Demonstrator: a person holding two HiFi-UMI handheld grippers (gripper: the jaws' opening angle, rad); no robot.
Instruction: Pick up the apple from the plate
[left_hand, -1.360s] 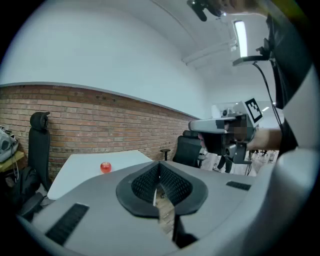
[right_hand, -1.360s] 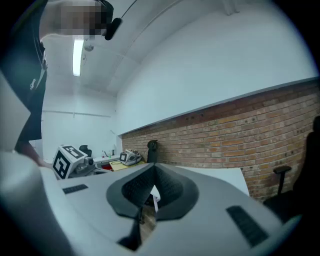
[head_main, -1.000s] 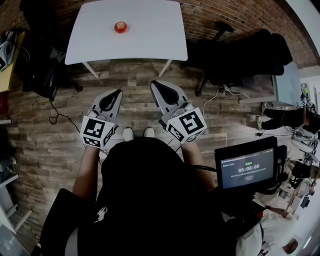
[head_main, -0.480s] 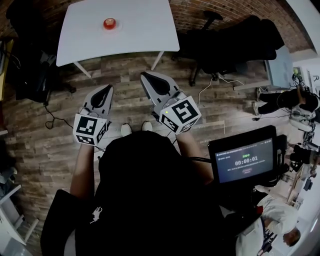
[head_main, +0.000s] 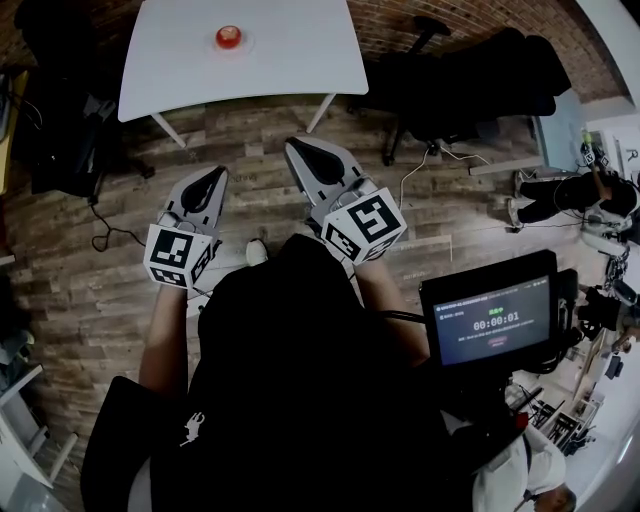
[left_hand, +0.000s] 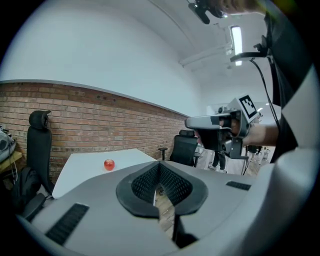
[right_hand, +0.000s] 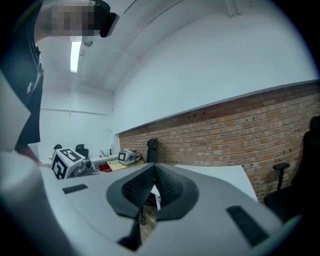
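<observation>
The step in hand is the approach: nothing has been reached for yet. The apple (head_main: 229, 37) sits on its plate (head_main: 229, 49), which barely shows against the white table (head_main: 290, 60), toward the table's far left part in the head view. Bare wood floor (head_main: 260, 140) lies between the person and the table, so the apple is well apart from both tools.

The left gripper (head_main: 212, 182) is held low in front of the body with its jaws closed together and nothing between them; through the thin slit under the pads only floor shows. The right gripper (head_main: 310, 158) reads the same: pads meeting, empty. The left gripper view has the apple in sight, up and left of its jaws; the right gripper view does not show it.

As I judge it, the next move calls for closing the distance to the table, then spreading one tool's jaws wide enough to take the apple's round sides, lining them up level with the fruit above the plate's rim. The left tool looks the better placed, since the apple lies on its side
</observation>
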